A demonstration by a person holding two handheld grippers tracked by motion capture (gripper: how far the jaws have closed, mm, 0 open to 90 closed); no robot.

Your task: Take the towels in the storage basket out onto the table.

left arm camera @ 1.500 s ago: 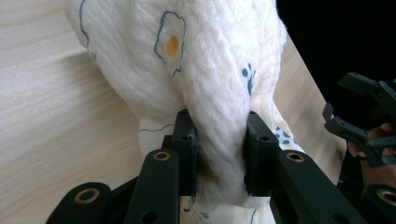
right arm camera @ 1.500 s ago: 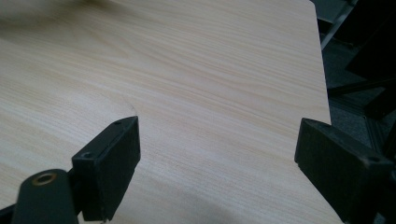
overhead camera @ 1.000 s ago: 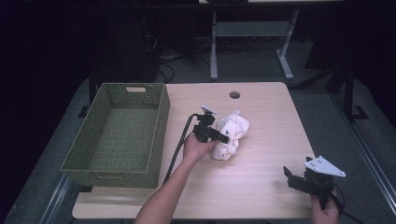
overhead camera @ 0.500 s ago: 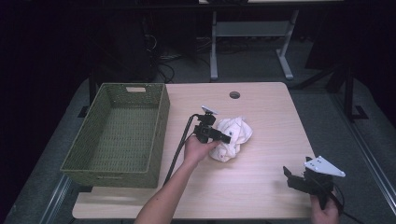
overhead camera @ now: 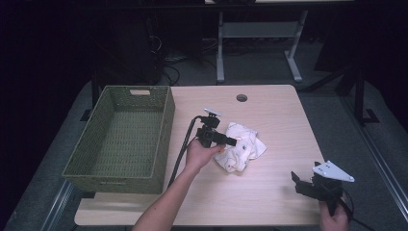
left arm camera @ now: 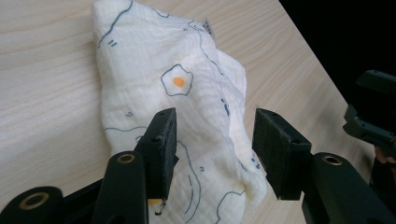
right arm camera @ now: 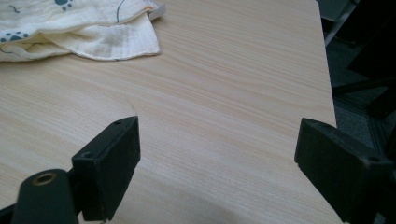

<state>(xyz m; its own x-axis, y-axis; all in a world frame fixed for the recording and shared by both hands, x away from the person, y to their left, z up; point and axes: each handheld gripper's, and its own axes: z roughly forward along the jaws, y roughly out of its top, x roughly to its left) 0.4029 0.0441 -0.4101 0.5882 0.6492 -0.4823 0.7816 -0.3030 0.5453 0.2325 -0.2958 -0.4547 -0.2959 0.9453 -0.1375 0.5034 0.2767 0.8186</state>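
- two grippers are working at this table, and the left gripper is hovering over the white cloth, its jaws standing partly apart after just opening, with cloth lying between them but neither pad pressing on it.
- the cloth, printed with a fried egg and thin dark lines, is lying crumpled near the middle of the table, just right of the green woven basket and apart from it.
- closing now could be catching only the top fold, since the heap is lying in loose layers; the rest would be dragging or slipping out on a lift.
- going too low could be pushing the black pads into the wood, scraping the table and shoving the cloth away instead of pinching it.
- if the cloth is meant for the basket, a dangling corner could be snagging on the rim and leaving it draped half outside.
- the right gripper is waiting near the front right corner, jaws wide with nothing between them; it is sitting well apart from the cloth, so any two-handed spreading would be needing a long reach and could be tugging the cloth unevenly.
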